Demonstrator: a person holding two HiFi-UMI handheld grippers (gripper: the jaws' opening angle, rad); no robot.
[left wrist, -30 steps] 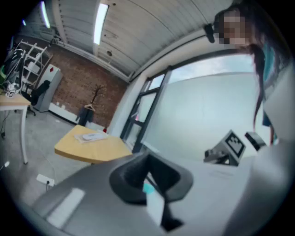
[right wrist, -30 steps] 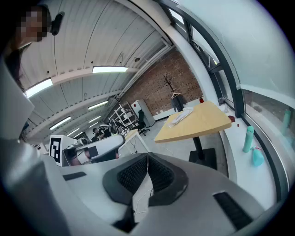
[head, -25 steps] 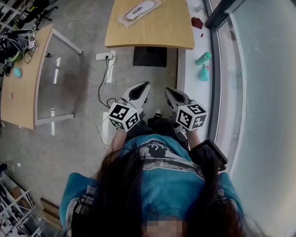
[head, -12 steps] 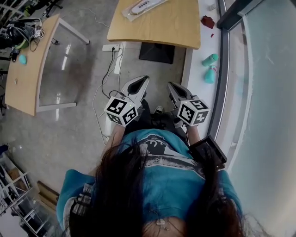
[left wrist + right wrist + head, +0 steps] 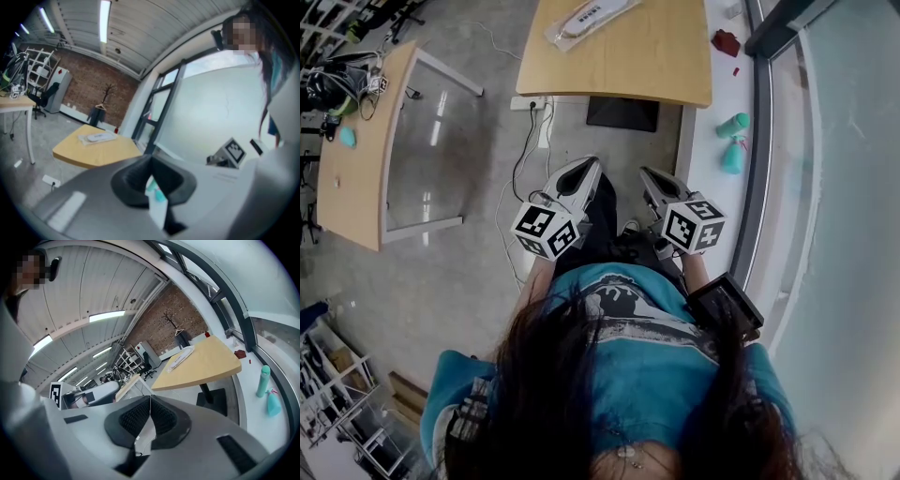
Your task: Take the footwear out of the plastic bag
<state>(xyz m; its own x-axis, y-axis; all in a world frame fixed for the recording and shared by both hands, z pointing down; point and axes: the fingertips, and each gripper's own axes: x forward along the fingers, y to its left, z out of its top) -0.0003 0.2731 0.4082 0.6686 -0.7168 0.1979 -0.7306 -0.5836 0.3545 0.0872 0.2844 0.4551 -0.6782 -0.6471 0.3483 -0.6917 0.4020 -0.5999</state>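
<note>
A clear plastic bag (image 5: pixel 586 19) with a white piece of footwear in it lies on the far part of a wooden table (image 5: pixel 628 66). Both grippers are held side by side in front of the person's body, well short of the table and over the floor. My left gripper (image 5: pixel 586 169) is shut with nothing in it. My right gripper (image 5: pixel 649 176) is shut and empty too. The left gripper view has the bag (image 5: pixel 97 137) on the table far beyond the shut jaws. In the right gripper view the bag (image 5: pixel 180 357) also lies far ahead.
A black table base (image 5: pixel 623 112) stands under the table. A power strip with cables (image 5: pixel 530 103) lies on the floor at its left. Another desk (image 5: pixel 352 169) stands far left. A teal bottle (image 5: pixel 736 124) and a red thing (image 5: pixel 727 42) sit on the white ledge by the window.
The head view has swung a little, so the table and floor sit slightly differently. Both grippers stay shut and side by side, a touch higher in the view.
</note>
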